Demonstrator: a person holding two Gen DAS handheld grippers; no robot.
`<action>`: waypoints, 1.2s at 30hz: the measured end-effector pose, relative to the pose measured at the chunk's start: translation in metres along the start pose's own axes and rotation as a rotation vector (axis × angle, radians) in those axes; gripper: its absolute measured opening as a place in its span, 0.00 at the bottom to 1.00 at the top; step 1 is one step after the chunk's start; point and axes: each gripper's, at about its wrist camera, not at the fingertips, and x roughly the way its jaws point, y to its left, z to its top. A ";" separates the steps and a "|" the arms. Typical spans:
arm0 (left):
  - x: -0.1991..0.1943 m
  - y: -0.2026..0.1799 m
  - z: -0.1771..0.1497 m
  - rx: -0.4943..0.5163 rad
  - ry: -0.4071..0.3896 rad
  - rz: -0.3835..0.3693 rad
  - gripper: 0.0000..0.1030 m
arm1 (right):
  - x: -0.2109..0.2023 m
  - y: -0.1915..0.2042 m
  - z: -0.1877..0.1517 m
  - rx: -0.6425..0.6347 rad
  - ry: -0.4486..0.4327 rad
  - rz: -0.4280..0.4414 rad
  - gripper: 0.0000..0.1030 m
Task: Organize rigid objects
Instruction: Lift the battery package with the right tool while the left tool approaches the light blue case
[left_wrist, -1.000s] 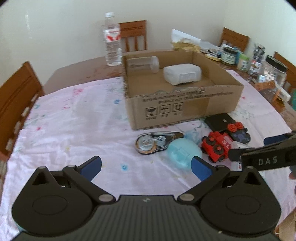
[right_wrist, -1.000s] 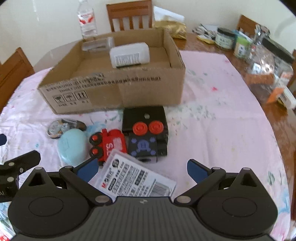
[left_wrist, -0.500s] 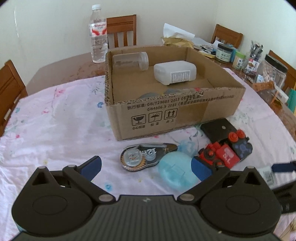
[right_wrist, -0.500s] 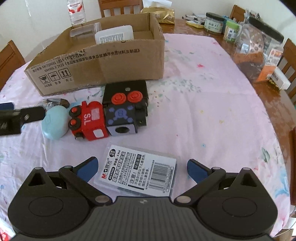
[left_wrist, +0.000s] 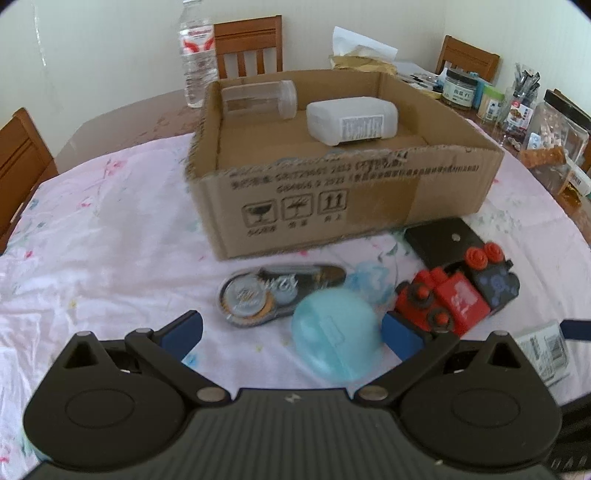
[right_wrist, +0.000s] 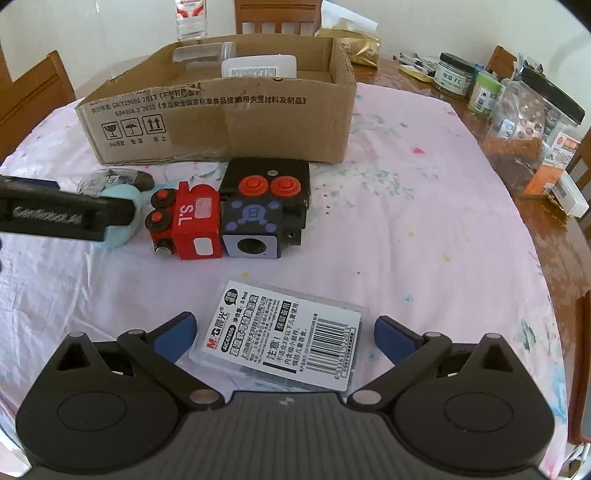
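A cardboard box (left_wrist: 343, 206) (right_wrist: 229, 122) stands on the pink tablecloth and holds a clear jar (left_wrist: 258, 98) and a white container (left_wrist: 351, 120). In front of it lie a correction tape (left_wrist: 266, 291), a light blue egg-shaped case (left_wrist: 336, 338) (right_wrist: 120, 230), a red and black toy train (left_wrist: 454, 291) (right_wrist: 229, 214) and a flat white labelled packet (right_wrist: 288, 336). My left gripper (left_wrist: 291, 332) is open, low over the blue case, which sits between its fingers. My right gripper (right_wrist: 282, 332) is open around the packet. Neither touches its object that I can see.
A water bottle (left_wrist: 195, 55) stands behind the box. Jars and packets (right_wrist: 517, 110) crowd the right table edge. Wooden chairs (left_wrist: 22, 162) surround the table. The left gripper's finger (right_wrist: 62, 218) reaches in from the left in the right wrist view.
Both grippers have moved forward and lower. The blue case now sits between my left fingers and the packet between my right fingers. Objects have not moved.
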 end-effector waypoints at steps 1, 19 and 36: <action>-0.001 0.003 -0.003 -0.001 0.004 0.004 1.00 | 0.000 -0.001 0.000 -0.005 0.003 0.004 1.00; 0.005 -0.005 -0.011 0.208 -0.005 -0.145 0.89 | -0.010 -0.005 -0.020 -0.015 -0.065 0.011 1.00; 0.009 -0.007 -0.004 0.234 -0.003 -0.216 0.75 | -0.012 0.003 -0.027 0.026 -0.124 -0.023 1.00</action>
